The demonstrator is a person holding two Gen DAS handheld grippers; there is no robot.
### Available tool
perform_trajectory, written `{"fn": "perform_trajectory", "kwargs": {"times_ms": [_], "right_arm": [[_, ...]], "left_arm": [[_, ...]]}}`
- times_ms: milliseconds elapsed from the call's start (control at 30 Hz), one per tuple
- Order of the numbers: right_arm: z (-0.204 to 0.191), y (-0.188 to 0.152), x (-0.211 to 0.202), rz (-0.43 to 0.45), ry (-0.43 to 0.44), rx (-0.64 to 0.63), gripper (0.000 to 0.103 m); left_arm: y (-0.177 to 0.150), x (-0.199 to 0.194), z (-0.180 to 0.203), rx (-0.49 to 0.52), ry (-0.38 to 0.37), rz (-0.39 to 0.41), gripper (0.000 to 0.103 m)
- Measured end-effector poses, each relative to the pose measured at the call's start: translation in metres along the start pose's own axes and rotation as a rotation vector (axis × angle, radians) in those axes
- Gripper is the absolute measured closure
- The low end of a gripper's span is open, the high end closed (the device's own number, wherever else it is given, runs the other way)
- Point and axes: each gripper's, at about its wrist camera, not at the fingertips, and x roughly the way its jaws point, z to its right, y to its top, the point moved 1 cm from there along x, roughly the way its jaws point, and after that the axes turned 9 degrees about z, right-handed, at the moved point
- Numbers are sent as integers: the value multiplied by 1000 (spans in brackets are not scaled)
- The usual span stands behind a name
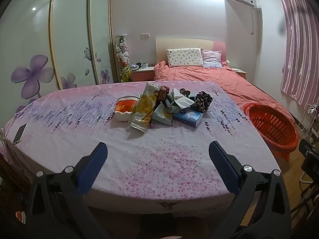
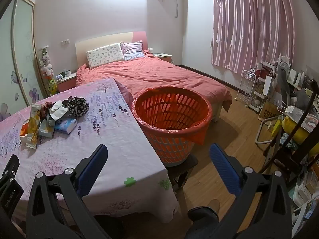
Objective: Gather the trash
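Note:
A pile of trash lies mid-table on the pink flowered cloth [image 1: 159, 169]: a gold snack wrapper [image 1: 144, 109], an orange-and-white bowl [image 1: 125, 108], crumpled white and teal wrappers [image 1: 180, 99], a blue tissue box [image 1: 188, 117] and a black flowered scrunchie [image 1: 203, 100]. The same pile [image 2: 49, 117] shows far left in the right wrist view. An orange slotted basket [image 2: 173, 145] with a red liner stands on a dark stool [image 2: 185, 167] against the table's right edge. My left gripper [image 1: 158, 145] is open over the near cloth, well short of the pile. My right gripper [image 2: 158, 147] is open, empty, facing the basket.
A phone [image 1: 20, 133] lies at the table's left edge. Behind the table is a bed [image 2: 159, 75] with a red cover. Wardrobe doors [image 1: 69, 39] close off the left. Racks, bags and a chair [image 2: 289, 103] crowd the right wall; wood floor [image 2: 229, 139] lies between.

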Motion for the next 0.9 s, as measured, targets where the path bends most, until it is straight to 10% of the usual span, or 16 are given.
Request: {"fn": "perform_trajectory", "kwargs": {"times_ms": [900], "right_arm": [[-1,0,2,2,-3,-2,2]], "left_arm": [[-5,-2,1,-5,-3,-9,4]]}}
